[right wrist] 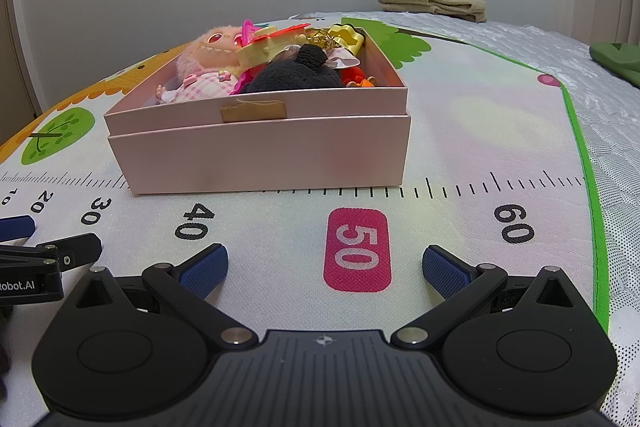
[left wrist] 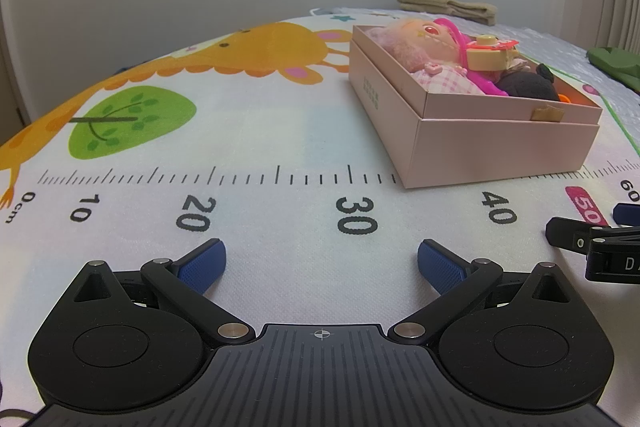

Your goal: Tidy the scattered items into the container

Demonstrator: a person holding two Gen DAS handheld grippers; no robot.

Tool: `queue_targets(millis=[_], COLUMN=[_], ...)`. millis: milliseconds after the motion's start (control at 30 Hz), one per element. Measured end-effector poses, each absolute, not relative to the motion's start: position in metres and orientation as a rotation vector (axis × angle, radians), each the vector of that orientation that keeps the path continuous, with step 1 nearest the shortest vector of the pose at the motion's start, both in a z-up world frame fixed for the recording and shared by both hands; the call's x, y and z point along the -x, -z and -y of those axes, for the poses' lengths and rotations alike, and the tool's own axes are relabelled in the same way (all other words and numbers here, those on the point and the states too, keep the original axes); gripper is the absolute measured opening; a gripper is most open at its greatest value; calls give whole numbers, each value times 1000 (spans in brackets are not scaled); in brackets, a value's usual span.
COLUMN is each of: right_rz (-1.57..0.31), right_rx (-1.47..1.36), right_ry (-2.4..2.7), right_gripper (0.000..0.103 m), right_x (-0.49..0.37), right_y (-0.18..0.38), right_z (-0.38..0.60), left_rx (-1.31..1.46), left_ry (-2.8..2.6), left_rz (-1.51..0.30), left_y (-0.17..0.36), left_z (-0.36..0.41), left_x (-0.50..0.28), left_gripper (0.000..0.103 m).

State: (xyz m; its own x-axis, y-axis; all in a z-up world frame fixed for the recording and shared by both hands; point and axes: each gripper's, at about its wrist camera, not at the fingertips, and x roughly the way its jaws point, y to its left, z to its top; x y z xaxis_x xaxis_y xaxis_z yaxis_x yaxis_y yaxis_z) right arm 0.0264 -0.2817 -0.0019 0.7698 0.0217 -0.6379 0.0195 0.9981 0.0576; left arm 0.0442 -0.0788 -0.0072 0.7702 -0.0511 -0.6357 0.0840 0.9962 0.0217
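**Tech A:** Right wrist view: report status of the container and contents.

**Tech B:** The pink box sits on the play mat, just beyond the printed ruler line. It is loaded: a furry pink doll, a black plush, a yellow plastic toy, and an orange piece at the far right corner. No loose item shows on the mat in either view.

**Tech A:** Handling properties?

**Tech B:** Judged light. The plush items are soft and compress; grip them at the body. The plastic parts are stiff and likely slippery; grip across a flat edge. The box is thin cardboard; take hold of a side wall, not the rim.

**Tech A:** Gripper state?

**Tech B:** The right gripper has its jaws spread wide, holding nothing. The left gripper likewise, low over the mat.

**Tech A:** Obstructions?

**Tech B:** None near the box. Folded towels and a green cloth lie well apart.
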Motion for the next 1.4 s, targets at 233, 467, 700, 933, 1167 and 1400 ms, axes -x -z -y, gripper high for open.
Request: queue_targets(millis=[233, 467, 700, 933, 1167, 1400], right_rz=[-692, -692, -692, -692, -692, -692], right_rx=[-62, -62, -62, -62, -63, -64], right_ry=[-1, -1, -1, -1, -1, -1], right_gripper=[103, 103, 103, 103, 103, 103], right_x=[-26, -26, -26, -26, -26, -26], right_y=[2, 2, 2, 2, 2, 2], right_z=[282, 282, 282, 282, 282, 281], left_rx=[-50, -50, -48, -48, -51, -51], left_ry=[74, 74, 75, 94, 108, 107], left_rz=[-688, -688, -688, -699, -708, -707], left_y=[7, 7, 8, 7, 7, 7], left_z=[79, 79, 79, 76, 74, 75], left_x=[-44, -44, -44, -46, -48, -48], left_gripper=[103, 103, 103, 103, 103, 103])
